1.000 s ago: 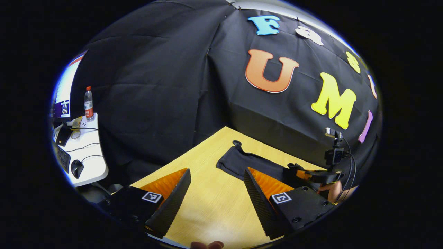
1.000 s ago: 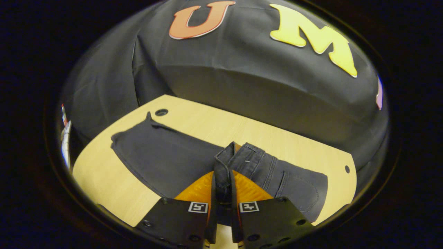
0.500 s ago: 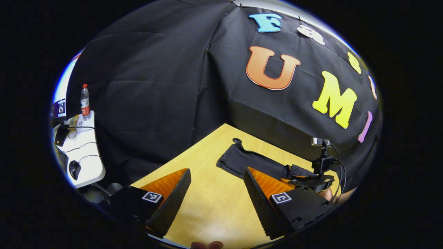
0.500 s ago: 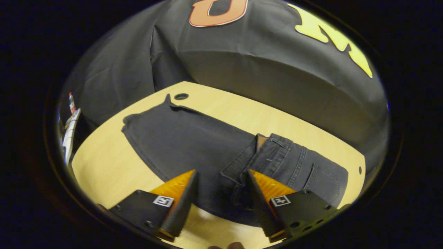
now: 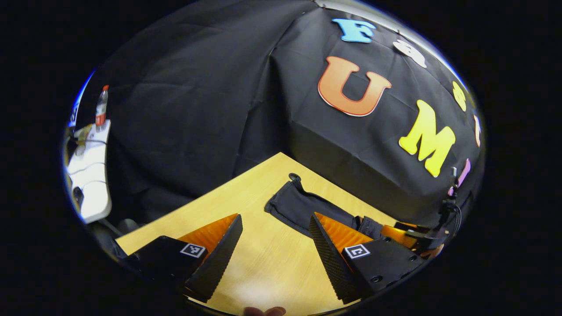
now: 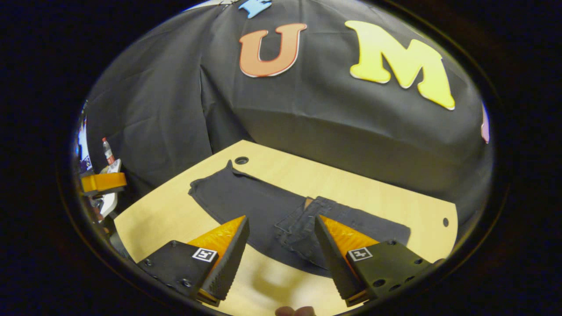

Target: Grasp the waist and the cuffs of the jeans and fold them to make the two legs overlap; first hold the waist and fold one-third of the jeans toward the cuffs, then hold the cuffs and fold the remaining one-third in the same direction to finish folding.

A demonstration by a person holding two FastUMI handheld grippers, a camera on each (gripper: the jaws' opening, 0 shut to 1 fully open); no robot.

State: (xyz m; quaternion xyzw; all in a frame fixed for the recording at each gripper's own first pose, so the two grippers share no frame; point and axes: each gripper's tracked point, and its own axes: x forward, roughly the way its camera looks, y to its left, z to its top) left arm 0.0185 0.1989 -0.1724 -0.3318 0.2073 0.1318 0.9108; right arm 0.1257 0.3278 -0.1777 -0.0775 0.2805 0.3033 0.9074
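Dark jeans (image 6: 246,202) lie flat on the wooden table (image 6: 351,184), legs overlapped. The waist (image 6: 298,221) is folded over onto the legs, and the cuffs (image 6: 204,193) point toward a hole in the tabletop. My right gripper (image 6: 281,224) hovers open above the folded waist, holding nothing. My left gripper (image 5: 275,224) is open over bare table, with the cuff end of the jeans (image 5: 294,206) just beyond its fingers. In the left gripper view the right gripper (image 5: 412,232) shows at the far right, and in the right gripper view the left gripper (image 6: 103,182) shows at the left edge.
A cable hole (image 6: 241,160) sits near the cuffs, and a smaller hole (image 6: 444,221) near the table's right end. A white side desk (image 5: 90,184) with a bottle (image 5: 101,107) stands off to the left. Black cloth walls close the back.
My right gripper opened and let go of the waist, which now rests on the legs; it then drew back and up. The left gripper stayed open and turned slightly.
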